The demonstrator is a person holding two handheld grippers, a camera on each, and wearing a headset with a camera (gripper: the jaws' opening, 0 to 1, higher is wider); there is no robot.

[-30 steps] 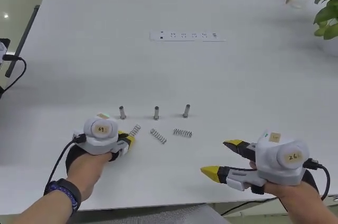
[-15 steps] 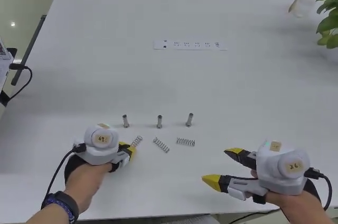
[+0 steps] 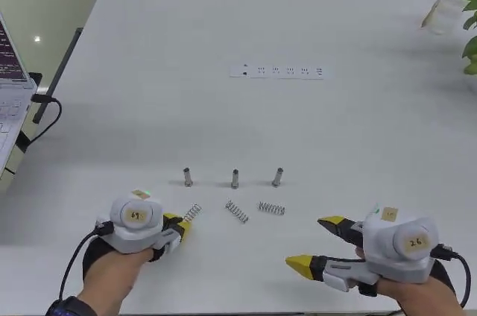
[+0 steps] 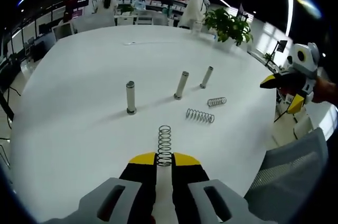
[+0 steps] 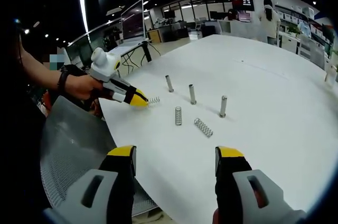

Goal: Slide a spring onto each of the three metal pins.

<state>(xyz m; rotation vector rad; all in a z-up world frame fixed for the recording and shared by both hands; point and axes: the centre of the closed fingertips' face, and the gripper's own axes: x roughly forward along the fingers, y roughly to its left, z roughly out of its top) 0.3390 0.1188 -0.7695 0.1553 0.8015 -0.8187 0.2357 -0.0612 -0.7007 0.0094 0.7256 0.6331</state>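
White worktop point(image 3: 335, 130) holds three bare silver metal pins point(image 3: 235, 178), none with a spring on. Left gripper point(image 4: 165, 157) pinches one thin wire spring point(image 4: 165, 140); two more springs point(image 4: 200, 115) lie ahead of it. Right gripper point(image 5: 175, 153) is wide open, empty.

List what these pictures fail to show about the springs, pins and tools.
- Left gripper view: near end of the spring hidden between the left tool's shut jaws.
- Head view: whether that spring touches the table, too small to tell.
- Head view: laptop cut off by the left edge.

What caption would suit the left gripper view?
Left gripper shut on a spring, three bare pins standing ahead.
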